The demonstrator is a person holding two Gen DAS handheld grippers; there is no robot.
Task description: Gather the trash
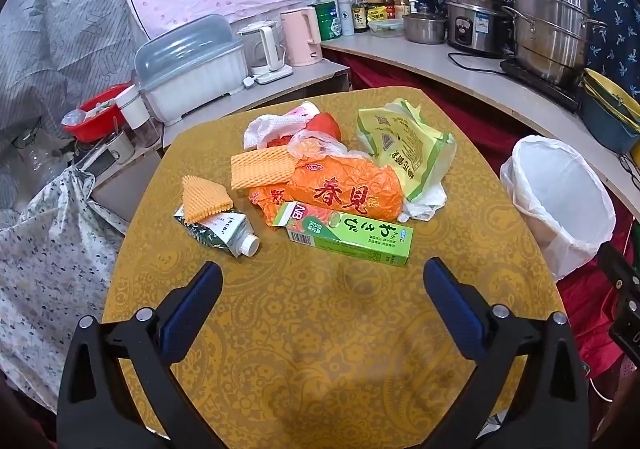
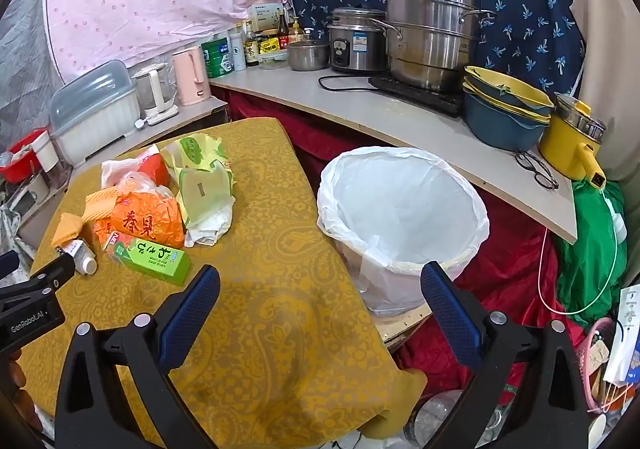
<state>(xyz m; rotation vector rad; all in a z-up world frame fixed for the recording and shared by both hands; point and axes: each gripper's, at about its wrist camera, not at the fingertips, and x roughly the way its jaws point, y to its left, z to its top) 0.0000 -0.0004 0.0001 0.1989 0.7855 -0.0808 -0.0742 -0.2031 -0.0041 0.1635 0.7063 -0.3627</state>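
No trash has been collected: the wrappers (image 1: 344,189) are piled on the counter (image 1: 320,329), the bin (image 2: 404,217) is seen empty, both hand-held grippers (image 1: 322,289) (image 2: 320,289) are spread, nothing held.

The orange wrapper (image 1: 340,191) bears red characters "春見", the green box (image 1: 348,235) reads "わさび" beside white "NB" letters, and the black body of the left gripper (image 2: 30,319) carries "GenRobot.AI" in small white print.
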